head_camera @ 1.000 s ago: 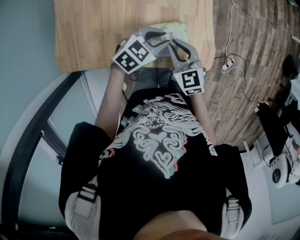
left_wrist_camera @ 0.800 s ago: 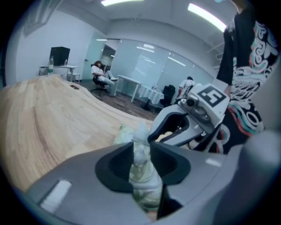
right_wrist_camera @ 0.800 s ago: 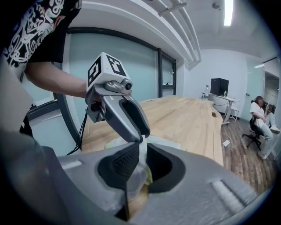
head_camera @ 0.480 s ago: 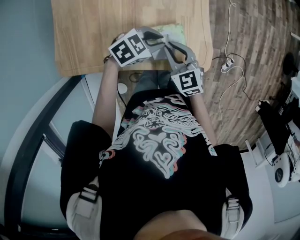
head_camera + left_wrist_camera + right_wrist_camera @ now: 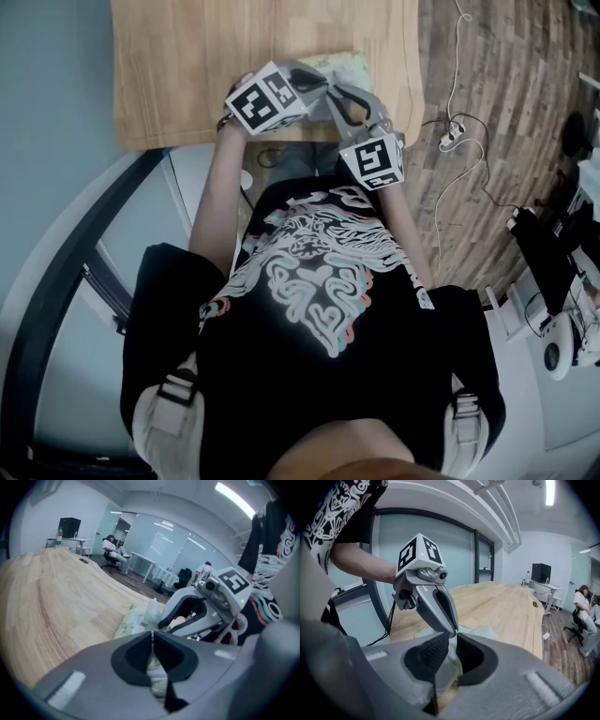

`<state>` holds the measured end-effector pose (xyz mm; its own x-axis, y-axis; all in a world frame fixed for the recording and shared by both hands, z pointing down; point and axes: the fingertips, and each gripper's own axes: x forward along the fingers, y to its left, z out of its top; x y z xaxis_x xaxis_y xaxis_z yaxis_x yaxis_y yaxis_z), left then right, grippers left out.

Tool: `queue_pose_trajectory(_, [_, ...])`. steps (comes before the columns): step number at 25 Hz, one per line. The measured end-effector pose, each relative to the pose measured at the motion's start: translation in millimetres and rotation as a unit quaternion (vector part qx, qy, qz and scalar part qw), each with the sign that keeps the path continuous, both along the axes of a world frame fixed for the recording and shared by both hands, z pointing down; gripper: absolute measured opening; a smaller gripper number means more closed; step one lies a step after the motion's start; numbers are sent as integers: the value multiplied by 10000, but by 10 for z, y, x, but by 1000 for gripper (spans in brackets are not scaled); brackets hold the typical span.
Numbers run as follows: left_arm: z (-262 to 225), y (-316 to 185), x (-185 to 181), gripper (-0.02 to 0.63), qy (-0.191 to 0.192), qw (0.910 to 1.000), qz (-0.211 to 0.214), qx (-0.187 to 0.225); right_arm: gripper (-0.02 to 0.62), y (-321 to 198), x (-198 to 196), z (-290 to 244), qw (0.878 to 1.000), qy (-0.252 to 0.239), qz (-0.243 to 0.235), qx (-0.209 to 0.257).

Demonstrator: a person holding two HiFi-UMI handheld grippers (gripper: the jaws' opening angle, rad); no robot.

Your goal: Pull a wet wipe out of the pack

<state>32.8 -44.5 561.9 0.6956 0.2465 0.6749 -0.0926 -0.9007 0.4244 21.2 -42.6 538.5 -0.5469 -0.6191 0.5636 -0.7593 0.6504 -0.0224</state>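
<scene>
A pale green wet wipe pack lies on the wooden table near its front edge. In the left gripper view the pack shows a white wipe sticking up from its top. My left gripper has just been closing, and its jaws now meet on that wipe. From the right gripper view its fingertips pinch the white wipe. My right gripper is shut on the pack's near end, with a clear plastic flap between its pads. Both grippers meet over the pack.
The person's body stands against the table's front edge. Cables lie on the wooden floor to the right. A dark curved frame runs at the lower left. People sit at desks far across the room.
The left gripper's fingers have come together at the top of the pack. Its marker cube has tipped slightly. The right gripper has stayed where it was.
</scene>
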Motion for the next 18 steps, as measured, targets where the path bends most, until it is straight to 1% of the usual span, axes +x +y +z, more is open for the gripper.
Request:
queue_pose_trajectory(3, [27, -28, -24, -3, 105, 9996, -250, 92, 54, -8, 16, 23, 9999, 104, 1, -54])
queue_pose_trajectory(8, [10, -45, -23, -3, 223, 9973, -678, -198, 54, -16, -7, 22, 9999, 112, -8, -35])
queue_pose_trajectory(13, [-4, -92, -65, -3, 311, 9922, -1104, -482, 54, -65, -21, 44, 9998, 184, 22, -100])
queue_pose_trajectory(18, [-15, -102, -86, -3, 358, 9879, -1345, -683, 57, -74, -38, 42, 9997, 206, 17, -103])
